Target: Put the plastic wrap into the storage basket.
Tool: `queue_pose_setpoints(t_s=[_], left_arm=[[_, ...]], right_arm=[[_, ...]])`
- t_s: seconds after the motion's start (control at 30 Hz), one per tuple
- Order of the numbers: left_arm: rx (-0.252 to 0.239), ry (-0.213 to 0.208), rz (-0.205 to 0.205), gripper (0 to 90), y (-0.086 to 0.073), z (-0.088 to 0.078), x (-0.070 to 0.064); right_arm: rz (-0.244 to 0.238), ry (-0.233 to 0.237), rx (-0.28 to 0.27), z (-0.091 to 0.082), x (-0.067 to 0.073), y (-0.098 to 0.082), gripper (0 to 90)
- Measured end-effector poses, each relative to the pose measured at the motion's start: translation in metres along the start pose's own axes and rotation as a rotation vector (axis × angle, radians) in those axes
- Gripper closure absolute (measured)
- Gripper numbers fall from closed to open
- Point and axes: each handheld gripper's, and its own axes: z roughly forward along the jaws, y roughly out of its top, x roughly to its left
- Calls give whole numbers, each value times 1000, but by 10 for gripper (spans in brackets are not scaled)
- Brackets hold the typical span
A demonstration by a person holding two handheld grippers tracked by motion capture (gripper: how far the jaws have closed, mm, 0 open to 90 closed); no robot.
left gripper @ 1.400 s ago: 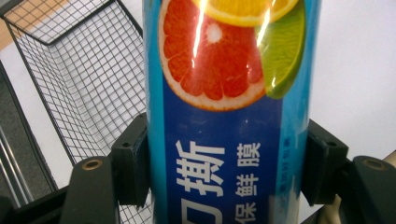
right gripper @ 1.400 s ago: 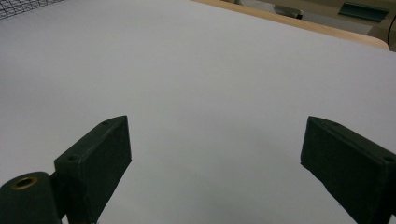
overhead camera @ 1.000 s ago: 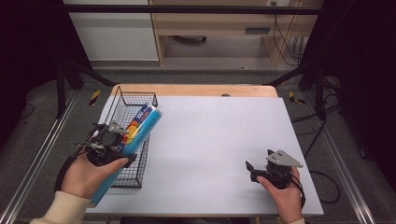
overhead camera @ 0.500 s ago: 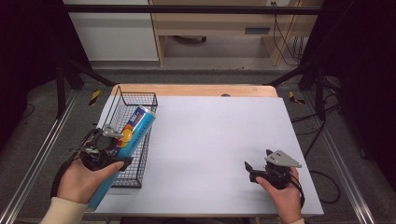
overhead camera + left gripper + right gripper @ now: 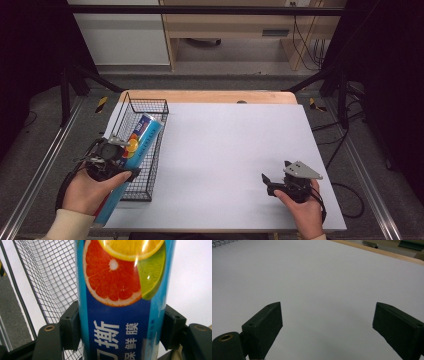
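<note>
A long blue cardboard box printed with citrus slices (image 5: 136,150) is held slanted over the black wire mesh basket (image 5: 150,107) at the left edge of the white desk (image 5: 230,150), its far end inside the basket and its near end past the desk's front edge. It is pinched across its width by the left gripper (image 5: 120,327), carried by the left hand (image 5: 87,187) near the front left corner. The right gripper (image 5: 272,178) is rested near the front right corner in the right hand (image 5: 302,207), jaws spread with nothing between them.
</note>
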Motion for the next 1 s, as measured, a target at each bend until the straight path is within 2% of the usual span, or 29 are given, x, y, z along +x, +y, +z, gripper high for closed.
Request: queue_pose_setpoints(t_s=[0.43,0.67,0.73,0.87,1.0], left_arm=[[34,14,-80,321,13,14,22],[72,28,-81,321,22,26,27],[78,25,-103,321,24,31,28],[126,26,-89,321,27,42,31],[141,25,-95,321,28,49,32]], right_arm=[[1,14,8,1,0,0,93],[-5,16,9,2,-1,0,93],[-5,19,12,2,-1,0,93],[-8,24,15,2,1,0,93],[-13,29,21,3,1,0,93]])
